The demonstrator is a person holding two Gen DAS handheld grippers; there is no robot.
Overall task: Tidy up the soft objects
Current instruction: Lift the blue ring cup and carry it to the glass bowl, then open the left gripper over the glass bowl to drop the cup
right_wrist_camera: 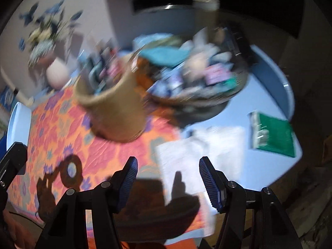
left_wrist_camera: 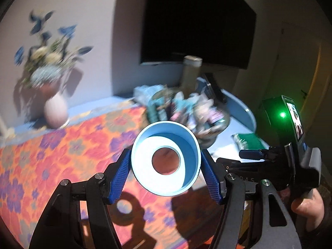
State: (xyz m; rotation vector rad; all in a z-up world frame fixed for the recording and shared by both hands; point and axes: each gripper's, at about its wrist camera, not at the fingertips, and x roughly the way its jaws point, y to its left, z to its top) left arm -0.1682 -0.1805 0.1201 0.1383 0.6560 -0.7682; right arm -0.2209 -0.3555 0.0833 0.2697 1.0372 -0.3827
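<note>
My left gripper (left_wrist_camera: 166, 174) is shut on a light blue ring-shaped roll (left_wrist_camera: 166, 158), held above the flowered cloth (left_wrist_camera: 68, 151); the roll's edge also shows at the far left of the right wrist view (right_wrist_camera: 17, 122). My right gripper (right_wrist_camera: 168, 178) is open and empty, low over the cloth (right_wrist_camera: 62, 128) and a white sheet (right_wrist_camera: 195, 151). A tan woven basket (right_wrist_camera: 116, 112) stands on the cloth. A wide dark basket (right_wrist_camera: 197, 101) behind it holds several soft items; it shows blurred in the left wrist view (left_wrist_camera: 186, 112).
A pink vase with flowers (left_wrist_camera: 55, 112) stands at the back left (right_wrist_camera: 57, 74). A green packet (right_wrist_camera: 271, 132) lies on the blue table (right_wrist_camera: 267, 164) at right. A tall cylinder (left_wrist_camera: 191, 72) and a dark screen (left_wrist_camera: 197, 20) stand behind the baskets.
</note>
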